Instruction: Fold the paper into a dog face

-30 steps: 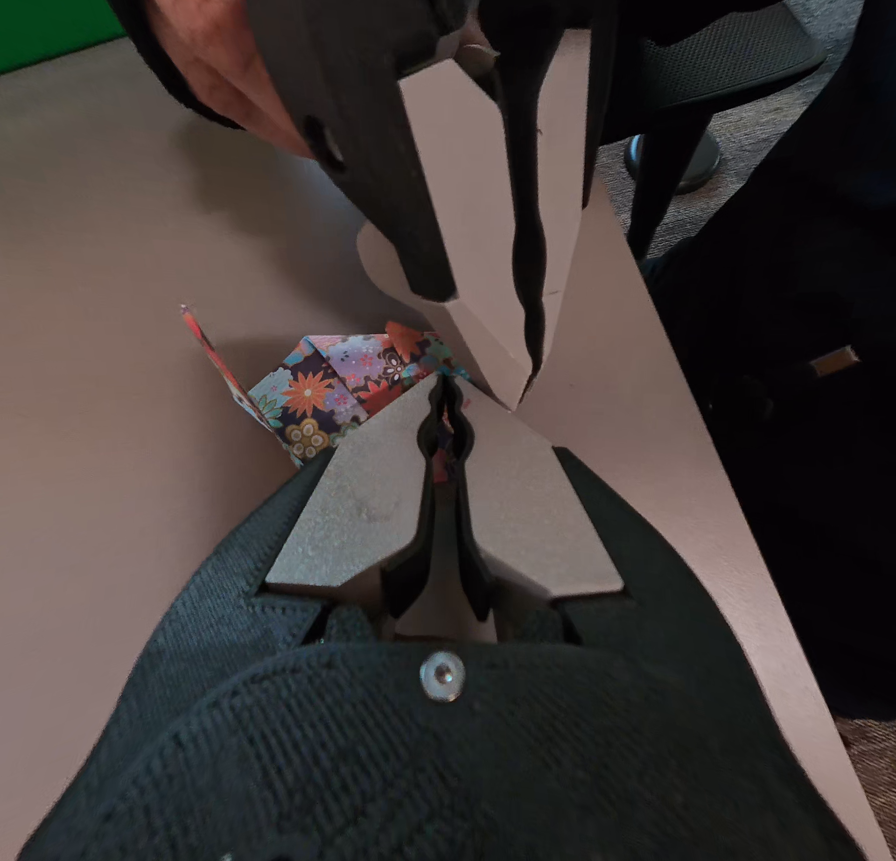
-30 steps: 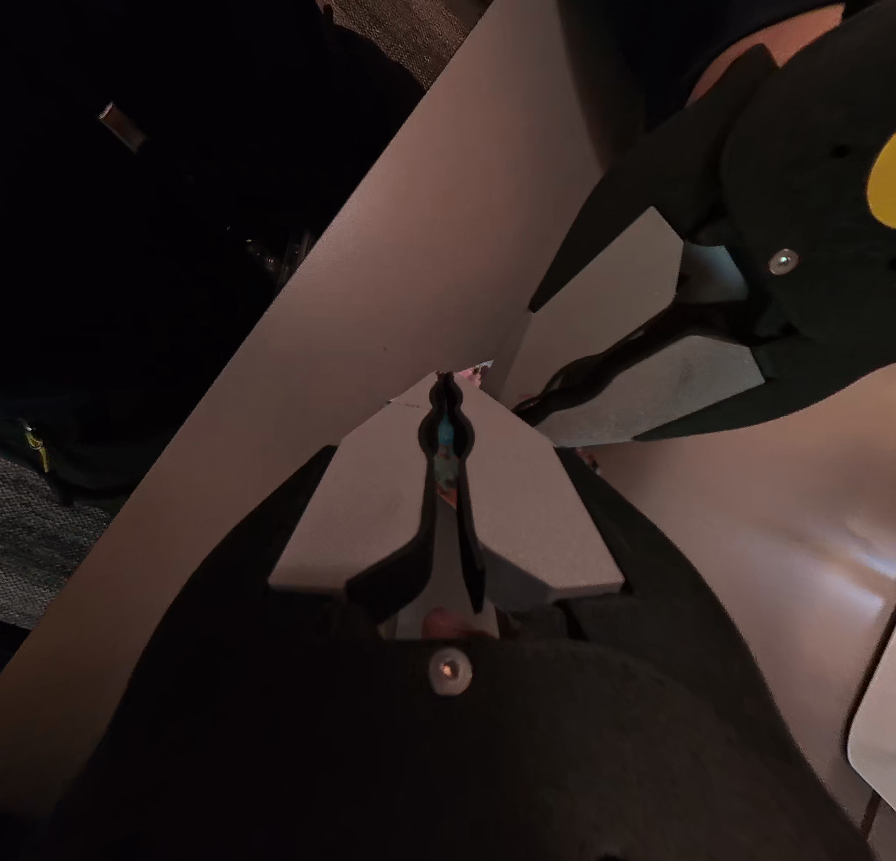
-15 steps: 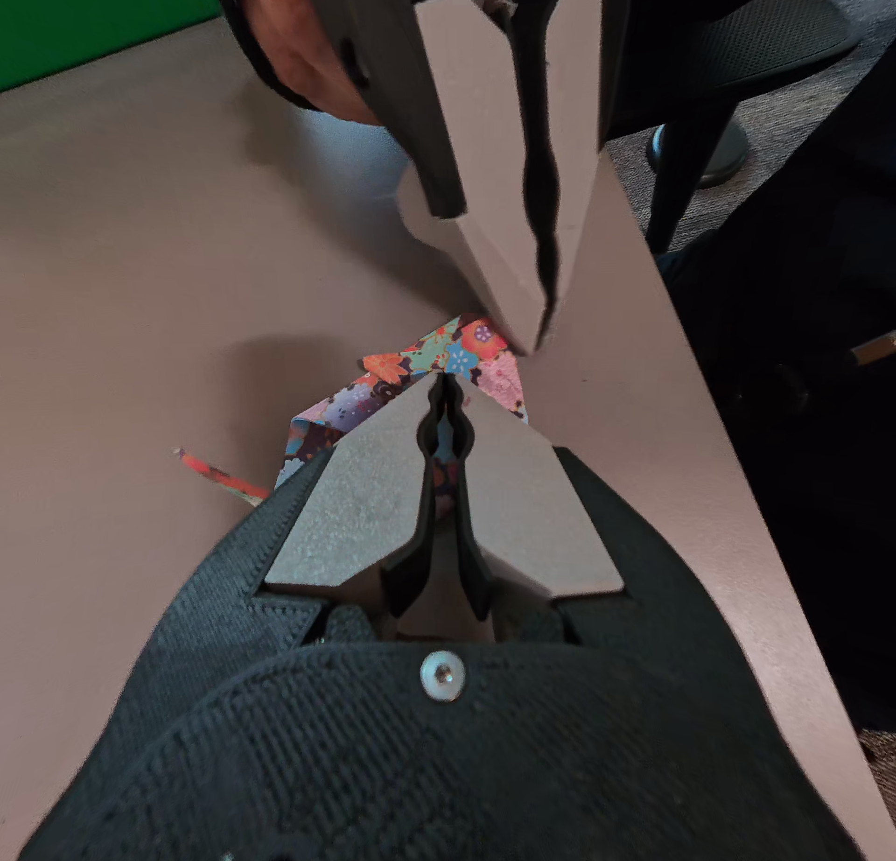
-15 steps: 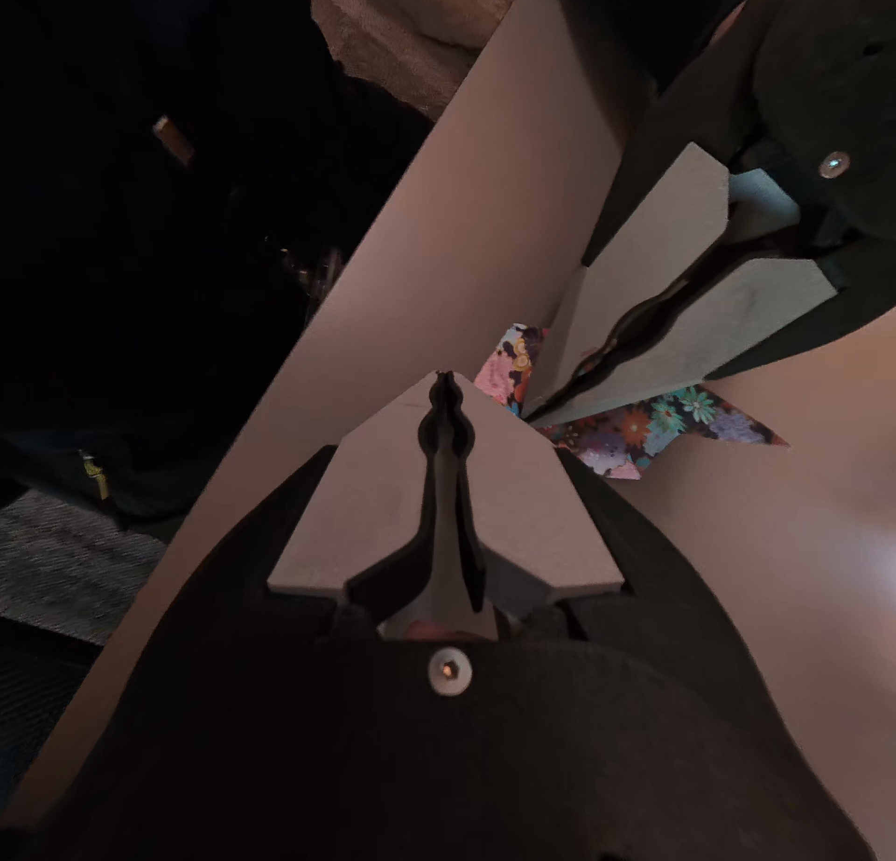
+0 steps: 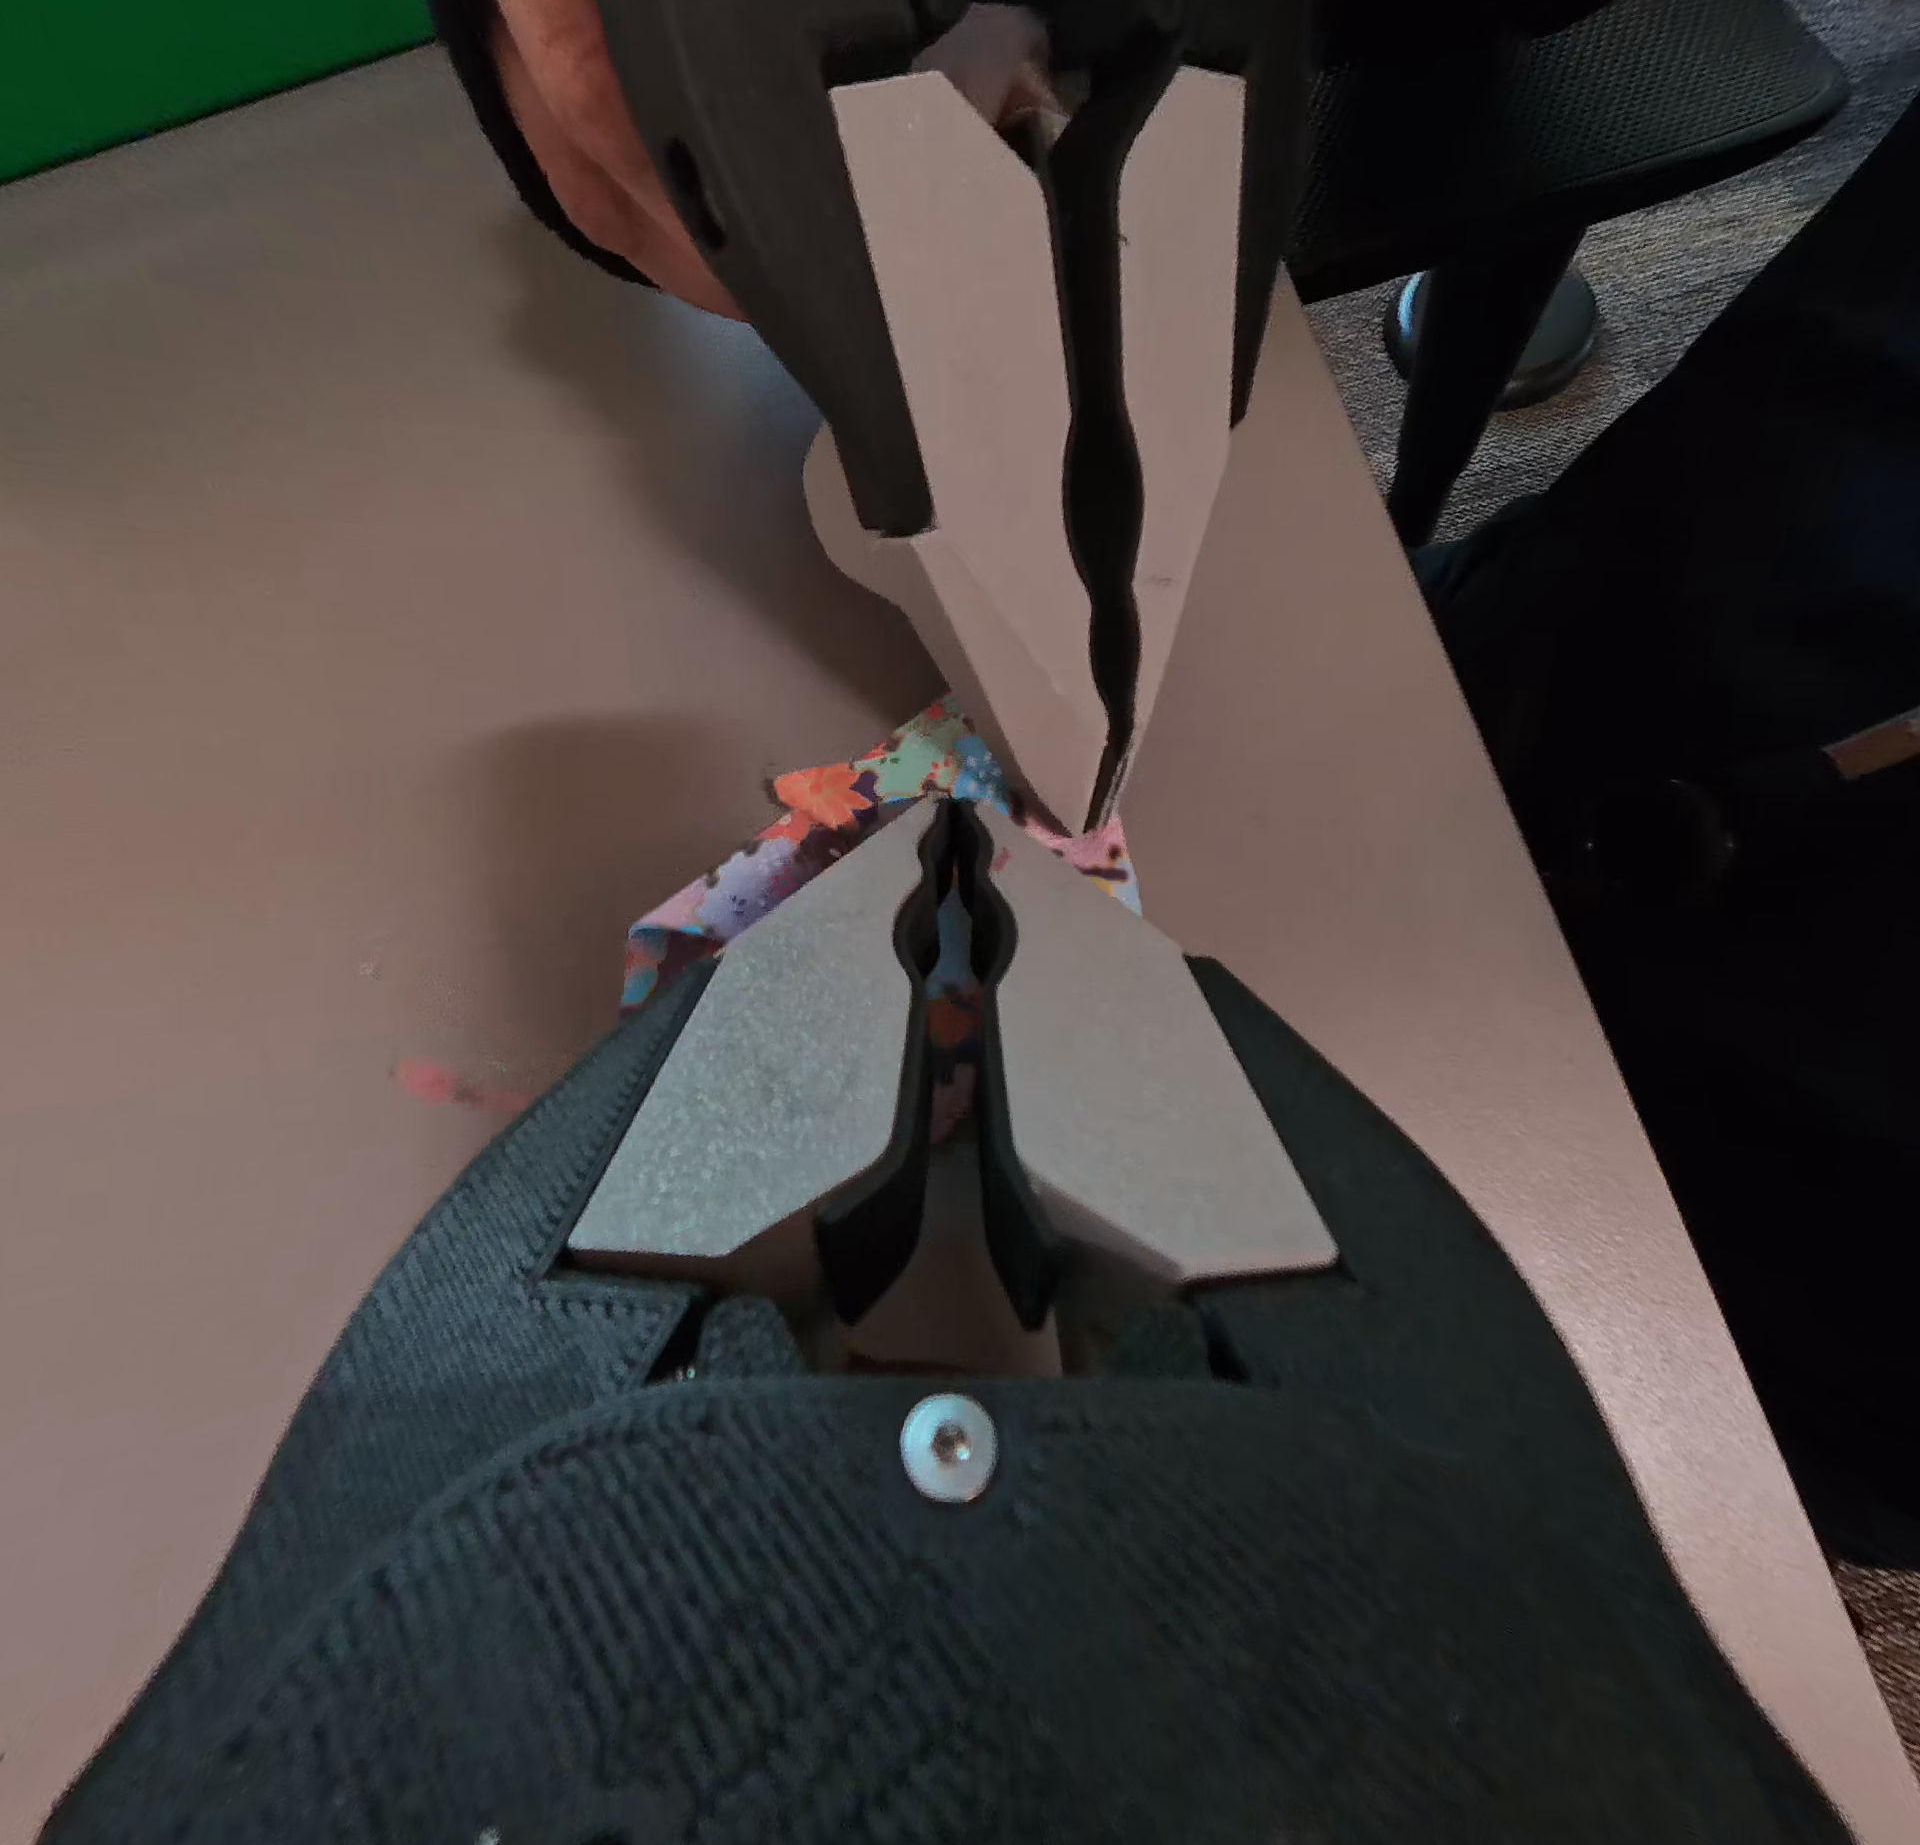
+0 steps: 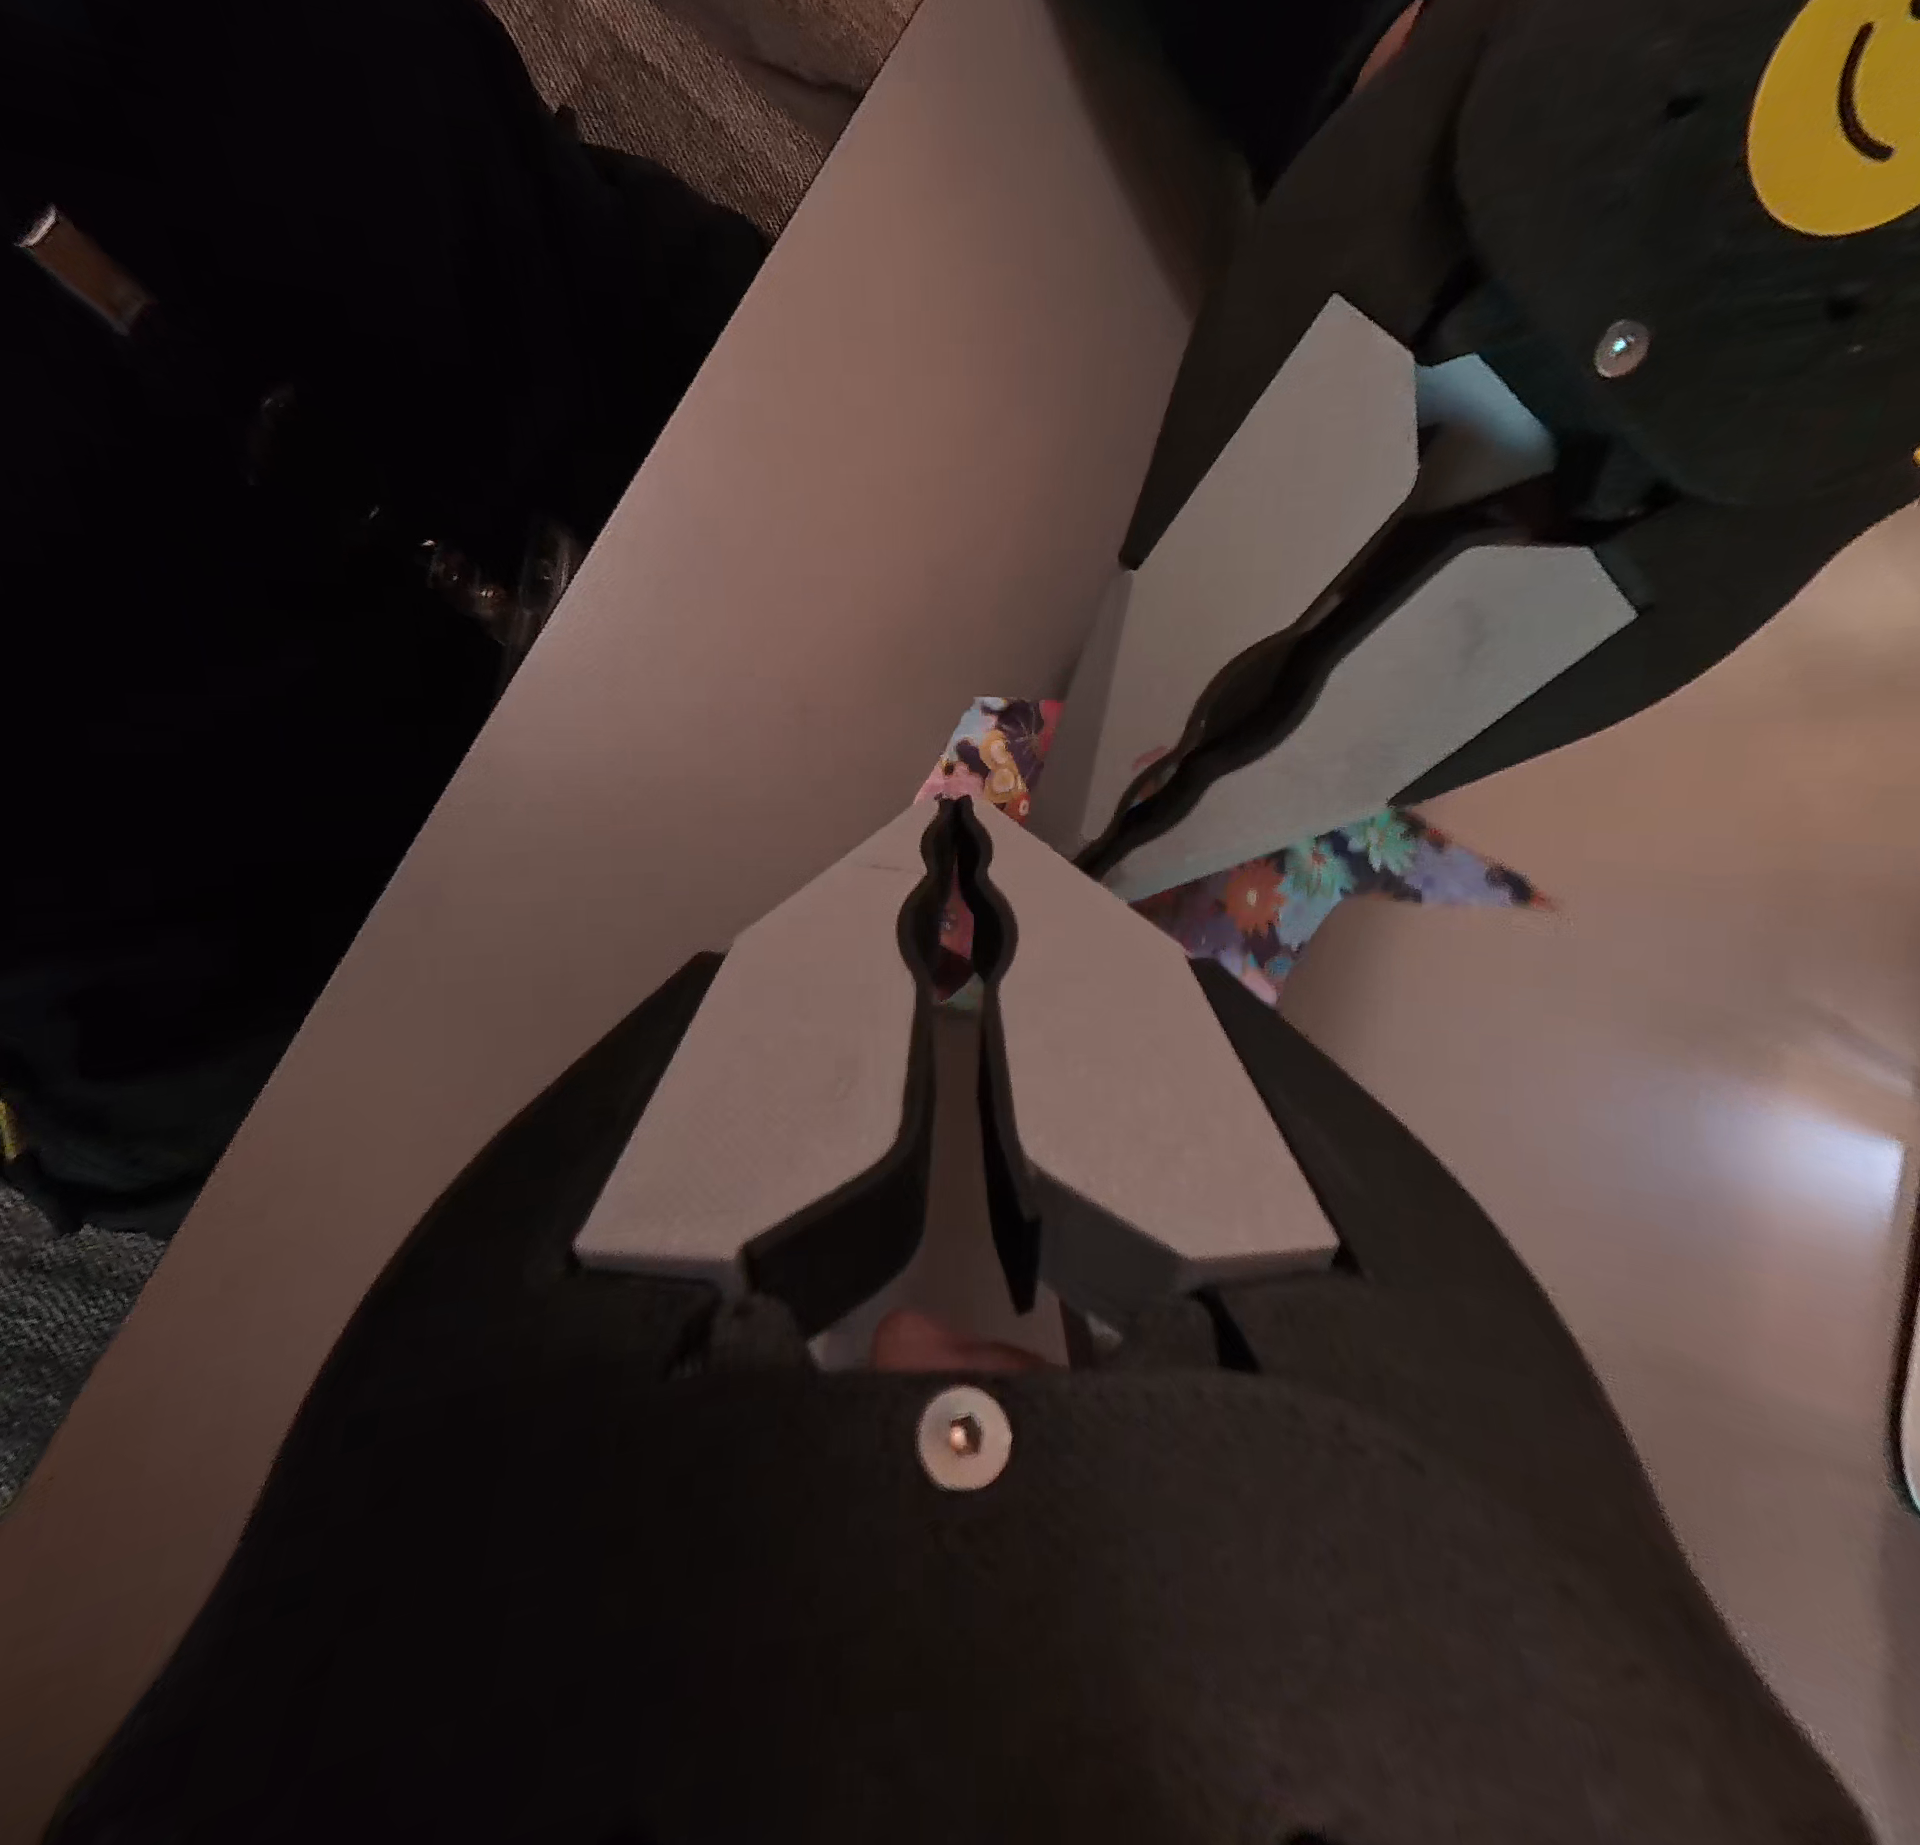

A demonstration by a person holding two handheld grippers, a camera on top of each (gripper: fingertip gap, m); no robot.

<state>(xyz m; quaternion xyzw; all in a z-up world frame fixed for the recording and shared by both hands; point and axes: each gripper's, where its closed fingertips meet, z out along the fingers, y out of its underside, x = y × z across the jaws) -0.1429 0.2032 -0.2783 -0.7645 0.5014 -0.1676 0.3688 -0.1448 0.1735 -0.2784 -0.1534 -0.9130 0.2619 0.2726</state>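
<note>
The flower-patterned paper (image 5: 831, 808) lies folded on the brown table (image 5: 312, 548) near its right edge, mostly hidden under both grippers. My left gripper (image 5: 956, 808) is shut on the paper, which shows in the slit between its jaws. My right gripper (image 5: 1107, 798) comes down from above with jaws shut, its tip on the paper's pink near-right corner. In the right wrist view my right gripper (image 6: 956, 808) is shut, with a bit of paper showing in the jaw gap. The left gripper (image 6: 1091, 855) crosses from the upper right over the paper (image 6: 1299, 891).
The table edge (image 5: 1558, 964) runs diagonally just right of the grippers, with dark floor and a black office chair (image 5: 1662, 102) beyond. A hand (image 5: 582, 164) holds the right gripper. A green wall (image 5: 156, 29) is at the far left. My two grippers' fingertips are within a few centimetres of each other.
The paper has swung down and flatter toward the table, its pointed flap now low at the left. The right gripper let go, pulled back, then returned to the paper's corner.
</note>
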